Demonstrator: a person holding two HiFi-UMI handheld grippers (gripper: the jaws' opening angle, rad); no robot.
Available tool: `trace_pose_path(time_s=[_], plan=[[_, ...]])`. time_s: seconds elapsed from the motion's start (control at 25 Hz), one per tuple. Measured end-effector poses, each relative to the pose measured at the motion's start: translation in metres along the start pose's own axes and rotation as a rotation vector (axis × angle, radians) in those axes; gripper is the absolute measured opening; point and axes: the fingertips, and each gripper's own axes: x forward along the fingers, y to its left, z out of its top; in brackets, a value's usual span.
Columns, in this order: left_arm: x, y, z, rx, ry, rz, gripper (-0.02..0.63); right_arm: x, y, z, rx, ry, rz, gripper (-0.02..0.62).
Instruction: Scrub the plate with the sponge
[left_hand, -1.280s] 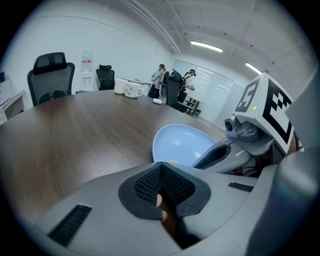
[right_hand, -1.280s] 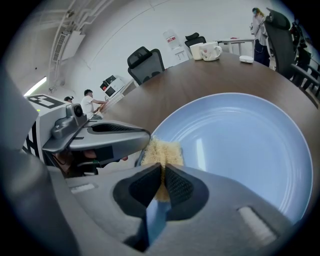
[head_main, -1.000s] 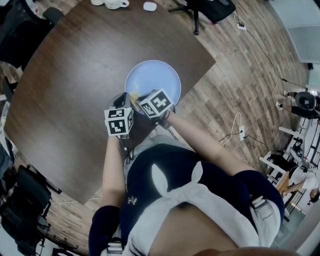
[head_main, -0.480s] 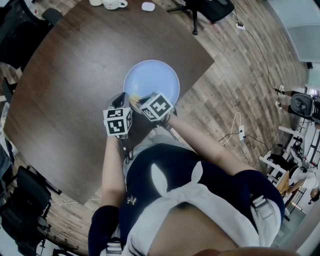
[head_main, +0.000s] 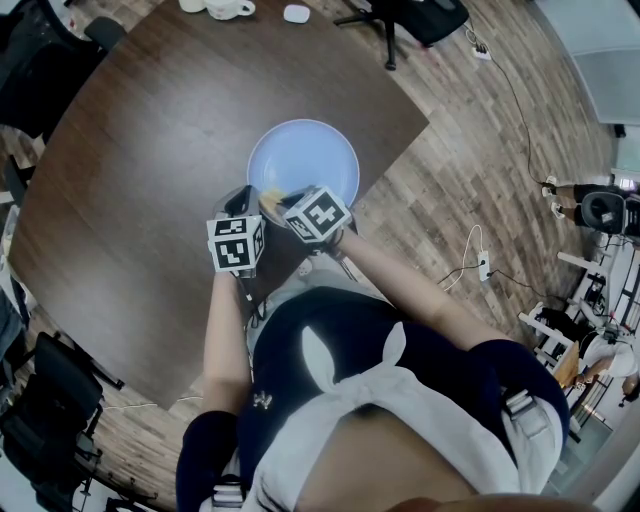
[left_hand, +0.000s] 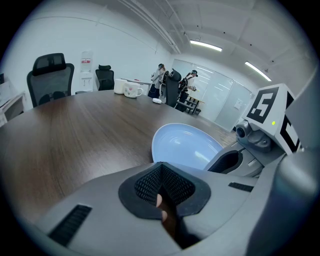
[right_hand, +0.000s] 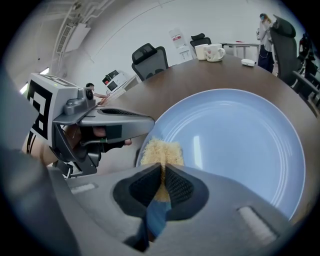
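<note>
Little change over the last second. The right gripper (head_main: 284, 201) has edged a touch toward 3 o'clock along the near rim. The plate (head_main: 305, 155) holds its spot on the table (head_main: 140, 140). The sponge (right_hand: 161, 151) stays at the plate's 7 o'clock rim. Judgement: short strokes at one spot, with most of the plate's face not yet scrubbed.

Right gripper view: the jaws pinch the sponge. Its yellow tuft pokes out past the tips over the rim, and a blue part runs back between the pads. Head view gives only a yellow speck there, since the marker cube covers the jaws.

Left gripper view: the left gripper (left_hand: 162, 181) has its jaws pressed together with nothing between them. The plate lies ahead toward 1 o'clock. Head view places this gripper just beside the plate's 8 o'clock edge. No view settles whether it touches the plate.
</note>
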Motion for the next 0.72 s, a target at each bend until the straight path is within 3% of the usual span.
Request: trace_pose_path(time_s=[0.4, 0.72], plan=[[-0.002, 0.001, 0.001, -0.004, -0.004, -0.002, 0.006, -0.006, -0.012, 0.004, 0.045, -0.017, -0.01, 0.021], [-0.004, -0.001, -0.001, -0.006, -0.005, 0.0, 0.006, -0.014, -0.028, 0.005, 0.022, -0.023, -0.07, 0.021]])
